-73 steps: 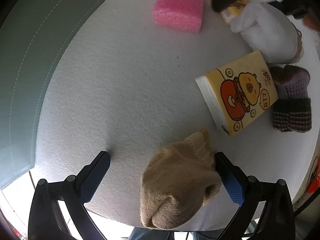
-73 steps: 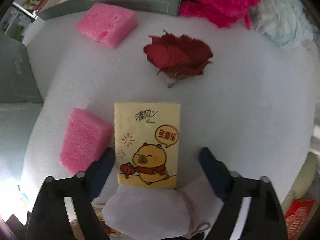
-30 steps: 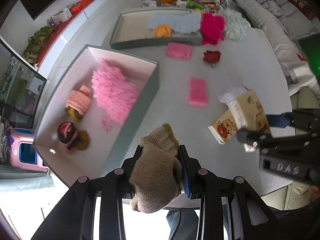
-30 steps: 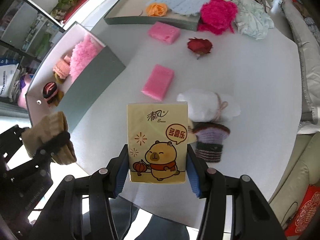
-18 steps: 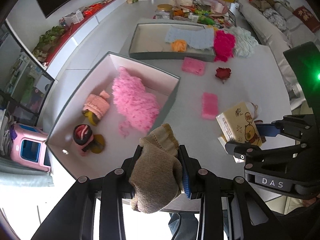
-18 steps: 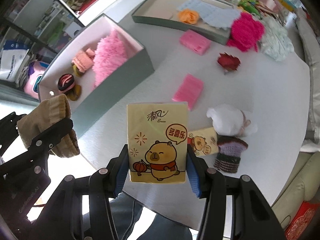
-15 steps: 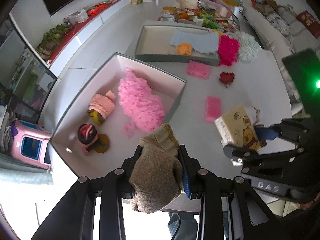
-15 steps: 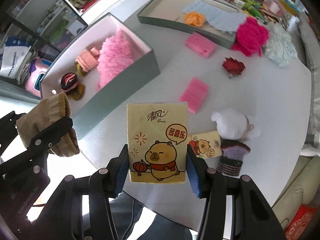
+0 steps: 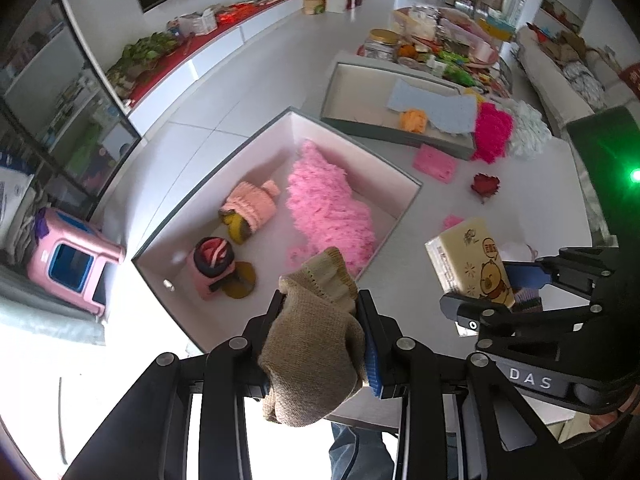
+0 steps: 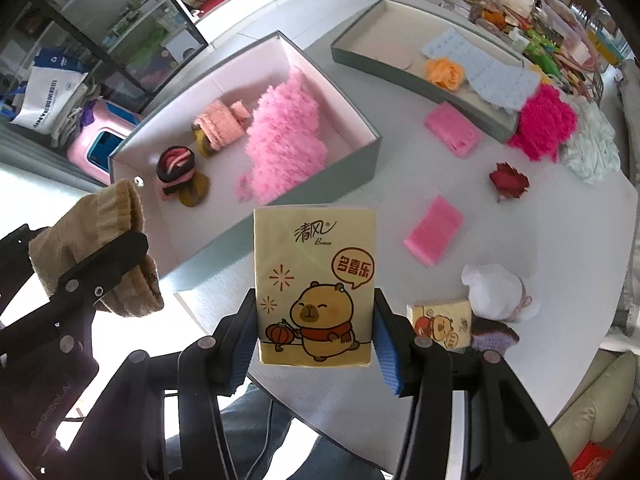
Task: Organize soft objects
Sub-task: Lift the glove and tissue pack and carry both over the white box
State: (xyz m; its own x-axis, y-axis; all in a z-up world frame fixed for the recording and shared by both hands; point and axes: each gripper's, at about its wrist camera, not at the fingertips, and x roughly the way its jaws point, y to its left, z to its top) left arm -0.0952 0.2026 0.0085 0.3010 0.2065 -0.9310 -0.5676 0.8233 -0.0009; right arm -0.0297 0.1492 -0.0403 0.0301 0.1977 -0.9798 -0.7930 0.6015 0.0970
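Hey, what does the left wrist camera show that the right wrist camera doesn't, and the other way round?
Only the left wrist view shows the left gripper head-on, shut on the tan sock, with the sock's lower end hanging beneath it.

Only the right wrist view shows the front of the tissue pack squarely, clamped in the right gripper, plus a second tissue pack on the table beside a white bundle.

Both show the deep box holding the pink fluffy piece, the shallow tray, and the red flower.
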